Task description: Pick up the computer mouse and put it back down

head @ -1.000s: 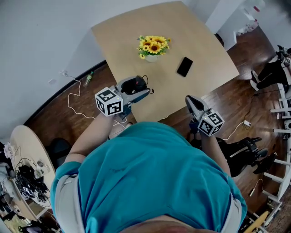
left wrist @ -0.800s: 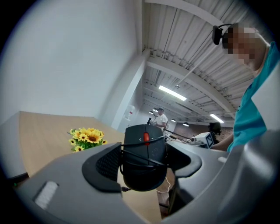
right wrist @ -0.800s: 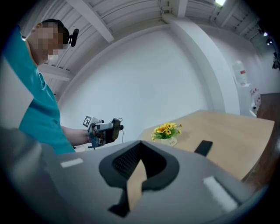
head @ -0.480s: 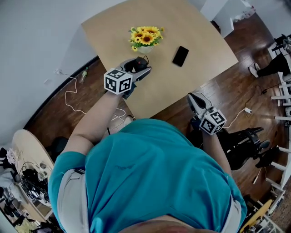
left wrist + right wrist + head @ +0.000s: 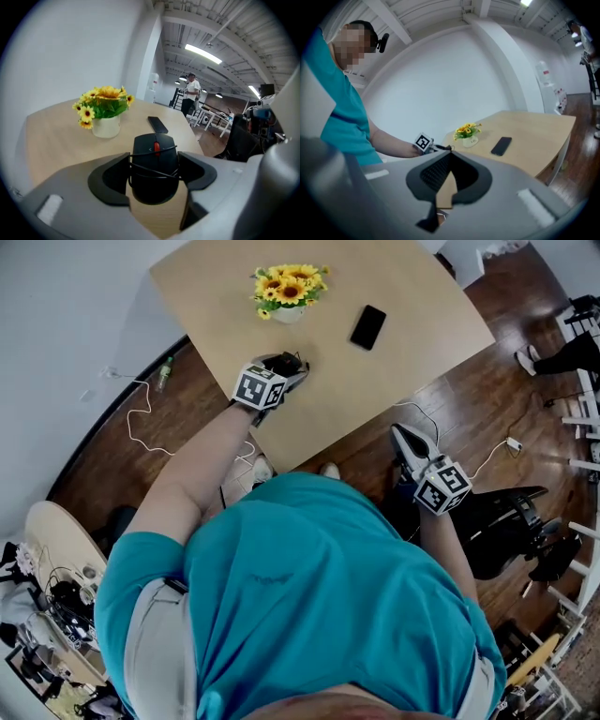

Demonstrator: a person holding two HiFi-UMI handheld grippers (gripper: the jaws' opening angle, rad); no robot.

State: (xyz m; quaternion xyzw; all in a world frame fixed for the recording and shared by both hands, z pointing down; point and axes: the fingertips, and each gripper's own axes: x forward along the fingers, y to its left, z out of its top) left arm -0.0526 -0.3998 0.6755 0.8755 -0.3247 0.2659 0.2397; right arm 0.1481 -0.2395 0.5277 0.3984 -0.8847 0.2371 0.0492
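Left gripper (image 5: 154, 160): clamped on the computer mouse (image 5: 154, 180), one dark pad against each flank.

Computer mouse: black, with a red scroll wheel (image 5: 156, 148). Its own thin black cord (image 5: 151, 171) is looped across the body. It is held nose-forward, low over the near-left part of the table (image 5: 394, 381). Whether its underside touches the wood cannot be told.

Table: light wood, rounded corners, standing on a dark plank floor (image 5: 469, 418).

Flower pot (image 5: 106, 126): small and white, holding yellow sunflowers. It stands upright beyond the mouse and a little to its left, apart from it.

Phone (image 5: 158, 124): a dark slab lying flat with its screen blank, beyond the mouse and to the right of the pot, clear of both.

Right gripper (image 5: 449, 153): jaw tips pressed together, nothing between them. It is held off the table's near-right edge, above the floor, well apart from the mouse. Its marker cube (image 5: 442, 486) faces up.

Left marker cube (image 5: 259, 387): sits just behind the jaws, over the table's edge.

Person: teal shirt (image 5: 319, 596), left forearm stretched toward the table.

Floor item: a white cable (image 5: 141, 418) lies in loose curves near the wall.
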